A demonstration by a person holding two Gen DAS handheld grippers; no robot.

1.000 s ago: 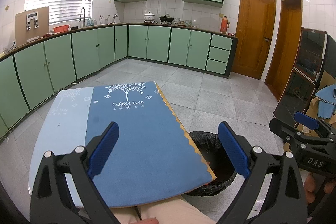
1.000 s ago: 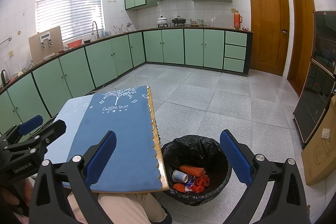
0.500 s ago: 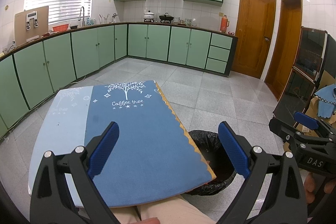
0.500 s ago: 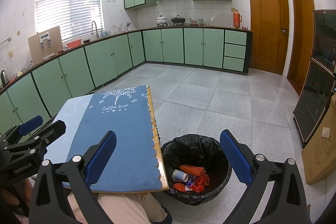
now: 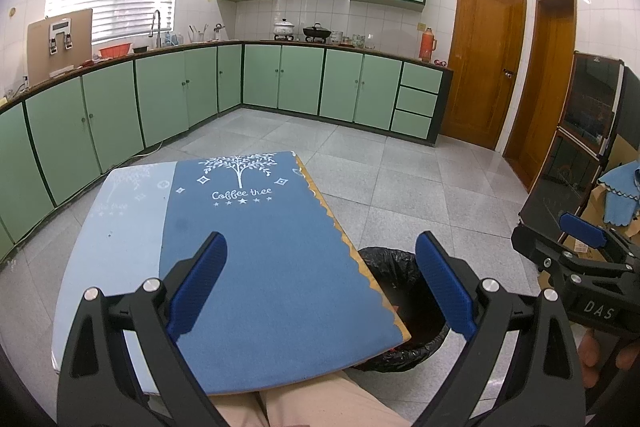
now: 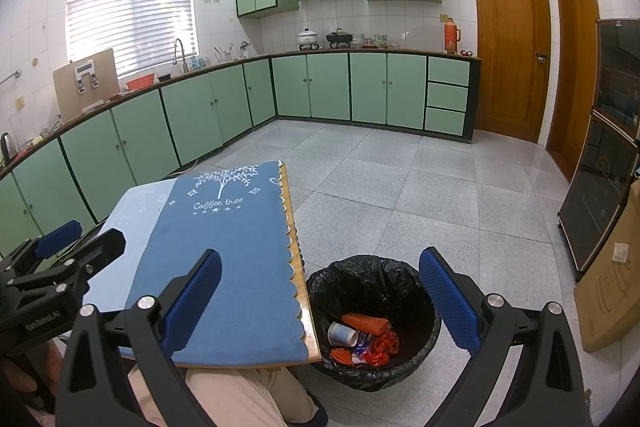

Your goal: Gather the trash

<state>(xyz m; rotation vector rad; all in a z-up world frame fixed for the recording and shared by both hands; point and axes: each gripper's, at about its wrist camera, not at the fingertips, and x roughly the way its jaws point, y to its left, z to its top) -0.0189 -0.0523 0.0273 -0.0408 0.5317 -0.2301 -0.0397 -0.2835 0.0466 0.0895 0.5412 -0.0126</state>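
A bin lined with a black bag (image 6: 374,285) stands on the floor by the table's right edge; it also shows in the left wrist view (image 5: 400,263). Inside lie a white paper cup (image 6: 342,333), orange mesh netting (image 6: 366,323) and red wrappers (image 6: 380,347). The table (image 5: 276,267) carries a blue "Coffee tree" cloth (image 6: 224,251) with nothing on it. My left gripper (image 5: 320,287) is open and empty above the table's near end. My right gripper (image 6: 320,297) is open and empty, held above the table's right edge and the bin.
Green cabinets (image 5: 280,83) run along the left and back walls. Two wooden doors (image 6: 510,43) are at the back right. A dark glass cabinet (image 6: 600,163) and a cardboard box (image 6: 608,291) stand at the right. The person's legs (image 6: 248,395) show below the table.
Both views have shifted only very slightly; both grippers stay open and empty in the same places.
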